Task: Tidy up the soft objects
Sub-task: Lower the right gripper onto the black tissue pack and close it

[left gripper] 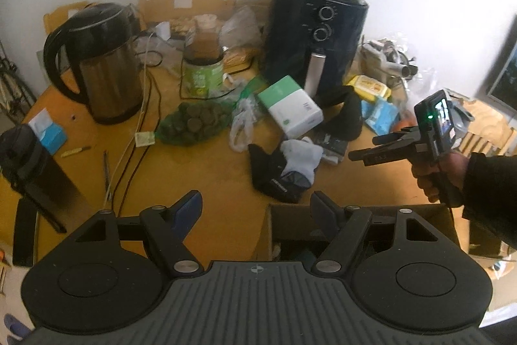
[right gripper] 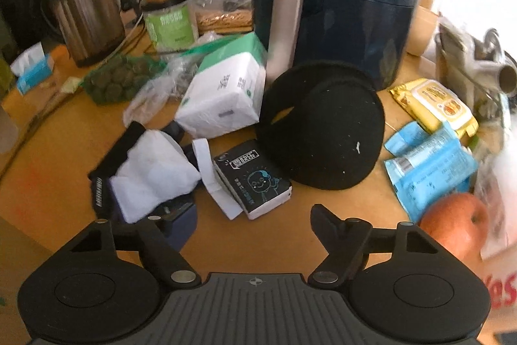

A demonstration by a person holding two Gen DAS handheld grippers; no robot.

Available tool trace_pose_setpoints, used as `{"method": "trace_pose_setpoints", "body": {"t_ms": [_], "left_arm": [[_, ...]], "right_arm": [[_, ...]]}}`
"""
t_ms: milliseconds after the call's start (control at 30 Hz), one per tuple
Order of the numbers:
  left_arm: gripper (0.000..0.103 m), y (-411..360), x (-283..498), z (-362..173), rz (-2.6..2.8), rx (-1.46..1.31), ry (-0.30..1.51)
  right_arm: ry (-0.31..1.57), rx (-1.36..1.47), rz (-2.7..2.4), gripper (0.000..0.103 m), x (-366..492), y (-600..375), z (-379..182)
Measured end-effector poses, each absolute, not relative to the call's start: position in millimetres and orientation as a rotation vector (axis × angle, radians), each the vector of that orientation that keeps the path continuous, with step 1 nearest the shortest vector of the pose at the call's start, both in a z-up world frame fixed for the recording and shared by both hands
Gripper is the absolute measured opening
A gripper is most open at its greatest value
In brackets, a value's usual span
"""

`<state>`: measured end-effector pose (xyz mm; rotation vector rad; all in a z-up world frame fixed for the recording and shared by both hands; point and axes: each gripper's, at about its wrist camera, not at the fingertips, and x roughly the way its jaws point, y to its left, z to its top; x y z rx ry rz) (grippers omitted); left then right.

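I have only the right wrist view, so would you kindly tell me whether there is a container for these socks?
Observer: Yes, an open cardboard box sits by the table's near edge, in front of the sock pile.
Operator: Thank you. Is the left gripper free?
Observer: The left gripper is open and holds nothing.
Operator: Where is my gripper from outside?
Observer: The right gripper hovers right of the pile, apart from it.

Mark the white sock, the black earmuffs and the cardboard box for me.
white sock (right gripper: 152, 173), right wrist view, middle of its body.
black earmuffs (right gripper: 326, 131), right wrist view, front pad.
cardboard box (left gripper: 274, 228), left wrist view, left wall.
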<state>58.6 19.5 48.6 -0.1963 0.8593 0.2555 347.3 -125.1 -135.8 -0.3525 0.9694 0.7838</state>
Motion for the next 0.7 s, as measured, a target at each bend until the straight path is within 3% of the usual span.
{"method": "trace_pose_setpoints", "body": {"t_ms": [367, 700], "left_arm": [[0.073, 31.7, 50.6, 41.5, 0.333, -0.251, 0.888], [0.073, 34.0, 55.5, 38.8, 0.352, -0.265, 0.908]], "right_arm": [[0.955, -0.420, 0.787, 0.073, 373.4, -100.7, -170.0], [0.959, -0.464, 0.836, 0.057, 376.1, -85.1, -183.5]]}}
